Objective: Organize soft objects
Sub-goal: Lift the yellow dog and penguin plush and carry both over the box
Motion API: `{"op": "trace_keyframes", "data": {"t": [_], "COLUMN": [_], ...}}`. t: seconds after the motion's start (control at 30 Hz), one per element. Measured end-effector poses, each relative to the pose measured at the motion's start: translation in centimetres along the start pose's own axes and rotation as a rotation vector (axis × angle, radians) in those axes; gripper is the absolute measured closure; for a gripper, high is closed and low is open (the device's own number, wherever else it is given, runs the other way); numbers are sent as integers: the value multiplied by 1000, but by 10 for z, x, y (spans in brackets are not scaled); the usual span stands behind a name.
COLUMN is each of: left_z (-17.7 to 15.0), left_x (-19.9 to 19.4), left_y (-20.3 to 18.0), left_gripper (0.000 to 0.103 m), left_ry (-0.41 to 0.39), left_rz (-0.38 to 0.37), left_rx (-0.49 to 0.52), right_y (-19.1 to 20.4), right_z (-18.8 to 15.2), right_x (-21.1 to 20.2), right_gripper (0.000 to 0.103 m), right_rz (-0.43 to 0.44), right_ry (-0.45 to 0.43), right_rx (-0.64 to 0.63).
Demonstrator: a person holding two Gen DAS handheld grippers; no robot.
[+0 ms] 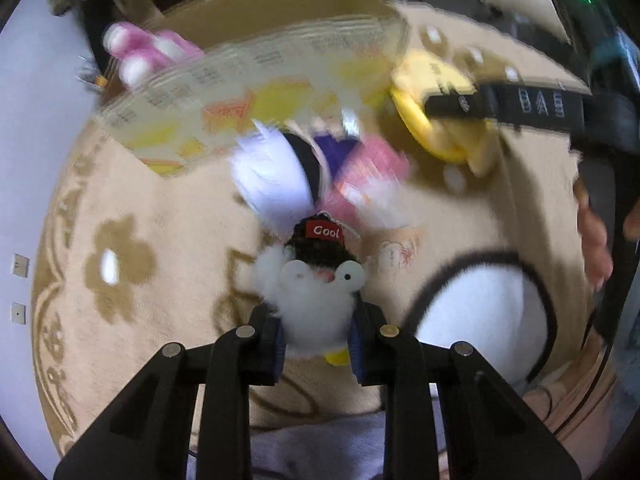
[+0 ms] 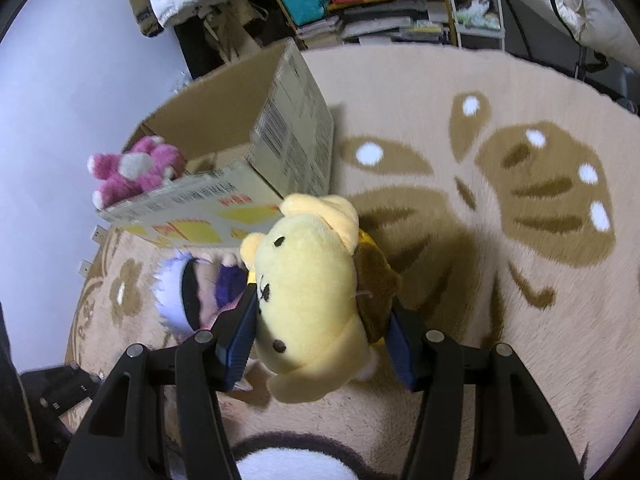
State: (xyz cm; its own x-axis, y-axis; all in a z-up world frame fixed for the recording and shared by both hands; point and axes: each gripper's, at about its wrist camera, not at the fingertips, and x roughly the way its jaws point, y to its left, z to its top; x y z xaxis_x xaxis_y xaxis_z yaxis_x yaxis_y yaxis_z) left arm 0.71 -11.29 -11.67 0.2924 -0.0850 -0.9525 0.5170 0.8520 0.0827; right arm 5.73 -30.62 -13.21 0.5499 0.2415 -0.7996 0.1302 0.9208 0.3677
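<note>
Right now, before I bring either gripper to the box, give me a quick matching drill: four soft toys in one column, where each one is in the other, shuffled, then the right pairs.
Toys:
1. yellow bear
2. white penguin with the black cap
3. pink bear
4. white-haired doll

Places:
A. lying on the rug beside the cardboard box
B. between the right gripper's pads
C. in the box, by its flap
D. between the left gripper's pads

Pairs: 1-B, 2-D, 3-C, 4-A

Motion blur smears the cardboard box [image 1: 248, 80] and pink plush [image 1: 144, 50].
</note>
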Motion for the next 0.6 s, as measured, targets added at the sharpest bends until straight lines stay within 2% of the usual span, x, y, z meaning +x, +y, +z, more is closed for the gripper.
{"op": "trace_keyframes", "data": {"t": [0.17,0.3,0.47,0.6], "left_z": [10,25,44,57], "left_x": [-33,-47,-60,-71], "left_y": [18,38,72,81], "left_gripper": [79,79,79,79], "left_ry": [-143,-191,-246,-283], "left_rz": [75,98,143,164], "left_rx": [-46,-100,-129,-134], "right_y": [4,6,9,13], "right_z": [9,14,17,20], "right_x": [-19,-33,-47,-63], "right_gripper": [43,48,48,48], "right_rz": [3,4,4,2], "right_ry": [-56,-96,-127,-169], "right_rx": [-12,-17,-21,-34]}}
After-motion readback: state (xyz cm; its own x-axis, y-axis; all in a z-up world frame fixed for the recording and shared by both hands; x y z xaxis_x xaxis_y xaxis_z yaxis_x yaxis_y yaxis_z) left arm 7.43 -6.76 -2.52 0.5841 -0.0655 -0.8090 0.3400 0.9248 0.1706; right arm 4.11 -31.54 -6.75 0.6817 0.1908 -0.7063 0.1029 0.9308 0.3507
